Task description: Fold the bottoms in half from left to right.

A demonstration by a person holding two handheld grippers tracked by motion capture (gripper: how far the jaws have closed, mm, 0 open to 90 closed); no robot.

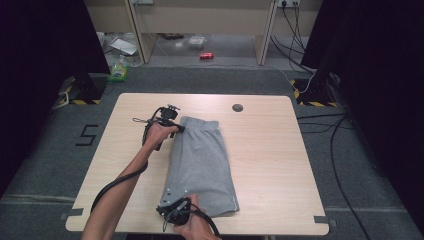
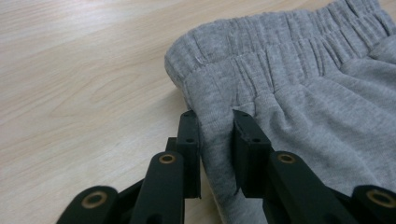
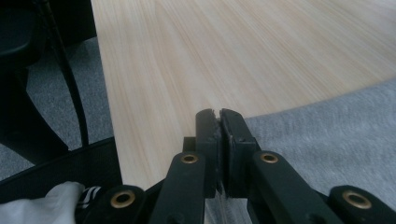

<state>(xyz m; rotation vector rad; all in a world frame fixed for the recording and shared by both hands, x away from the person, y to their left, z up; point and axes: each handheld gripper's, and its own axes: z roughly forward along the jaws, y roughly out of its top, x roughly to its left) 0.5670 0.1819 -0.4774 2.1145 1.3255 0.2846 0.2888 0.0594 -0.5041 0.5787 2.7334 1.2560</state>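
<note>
The grey shorts (image 1: 202, 162) lie folded lengthwise on the bench (image 1: 270, 150), left of its middle, with the elastic waistband (image 2: 280, 51) at the far end and the leg hems at the near edge. The left tongs (image 2: 215, 122) pinch a fold of cloth at the waistband's left corner, their jaws pressing on the cloth from both sides. The right tongs (image 3: 219, 117) are pressed together on the thin edge of the shorts at the near left corner.
</note>
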